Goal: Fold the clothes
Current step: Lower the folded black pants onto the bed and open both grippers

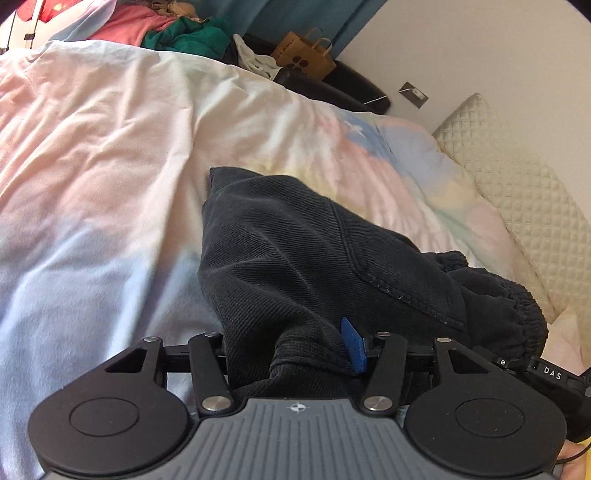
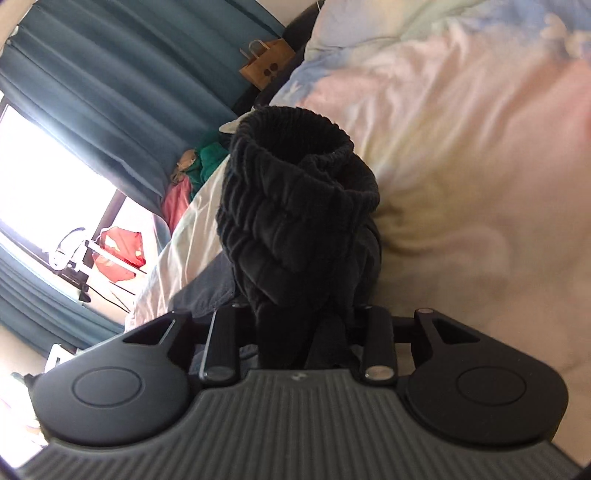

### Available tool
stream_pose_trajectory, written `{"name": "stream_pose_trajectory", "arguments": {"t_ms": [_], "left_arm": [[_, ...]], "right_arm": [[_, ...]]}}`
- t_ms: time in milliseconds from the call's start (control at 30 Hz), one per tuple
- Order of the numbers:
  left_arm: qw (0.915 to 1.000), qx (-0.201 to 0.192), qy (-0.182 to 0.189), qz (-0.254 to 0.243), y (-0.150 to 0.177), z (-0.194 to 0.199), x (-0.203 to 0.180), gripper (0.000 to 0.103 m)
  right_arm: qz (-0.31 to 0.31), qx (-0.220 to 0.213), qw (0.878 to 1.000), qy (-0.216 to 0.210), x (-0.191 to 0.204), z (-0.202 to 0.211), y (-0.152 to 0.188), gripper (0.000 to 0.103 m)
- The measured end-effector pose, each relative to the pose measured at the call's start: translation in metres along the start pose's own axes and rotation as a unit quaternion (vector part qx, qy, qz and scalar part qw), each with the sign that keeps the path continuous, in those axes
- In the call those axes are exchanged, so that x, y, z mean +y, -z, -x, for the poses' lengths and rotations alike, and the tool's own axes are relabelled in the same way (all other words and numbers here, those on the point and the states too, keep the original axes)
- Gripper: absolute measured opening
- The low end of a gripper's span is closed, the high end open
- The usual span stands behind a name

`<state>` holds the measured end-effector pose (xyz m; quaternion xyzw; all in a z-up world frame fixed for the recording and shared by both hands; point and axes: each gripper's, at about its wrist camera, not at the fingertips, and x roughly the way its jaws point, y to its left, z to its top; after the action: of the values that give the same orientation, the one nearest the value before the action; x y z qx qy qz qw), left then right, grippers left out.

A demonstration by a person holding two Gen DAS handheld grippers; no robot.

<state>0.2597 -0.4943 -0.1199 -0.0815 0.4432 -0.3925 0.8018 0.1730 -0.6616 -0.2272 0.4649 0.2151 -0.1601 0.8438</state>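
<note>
The left gripper (image 1: 295, 354) had its jaws clamped on a bunched fold of black trousers (image 1: 295, 251), one blue pad (image 1: 354, 345) showing against the cloth. Beyond the jaws the trousers spread over the bed, a stitched pocket seam (image 1: 388, 280) running across them and the gathered elastic waistband (image 1: 517, 314) lying to the right of the seam.

The right gripper (image 2: 301, 332) was likewise closed on the trousers (image 2: 295, 229); dark cloth filled the gap between its jaws, and the ribbed waistband (image 2: 291, 147) stood up in a ring just past them.

The trousers rested on a pastel duvet (image 1: 110, 147) covering the bed. At the far edge of the duvet lay a heap of clothes, a green garment (image 1: 188, 37) beside a pink one (image 1: 129, 26). A brown paper bag (image 1: 303, 55) stood past the duvet's far corner, near teal curtains (image 2: 110, 92). A quilted cream pillow (image 1: 517, 184) lay against the duvet's right side. A bright window (image 2: 37, 177) showed between the curtains.
</note>
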Motion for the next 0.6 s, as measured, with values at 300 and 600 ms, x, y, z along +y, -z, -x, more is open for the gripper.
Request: {"name": "stream_pose_trajectory", "arguments": {"t_ms": [300,600], "left_arm": [[0.9937,-0.003,-0.093,-0.063,0.000,0.044,-0.052,0.068],[0.9826,-0.054,-0.107,-0.142,0.012,0.157,-0.123,0.082]], "right_arm": [[0.001,0.013,0.999,0.044,0.001,0.039,0.014,0.050],[0.127,-0.030,0.988,0.079,0.076,0.143,0.005,0.050]]}}
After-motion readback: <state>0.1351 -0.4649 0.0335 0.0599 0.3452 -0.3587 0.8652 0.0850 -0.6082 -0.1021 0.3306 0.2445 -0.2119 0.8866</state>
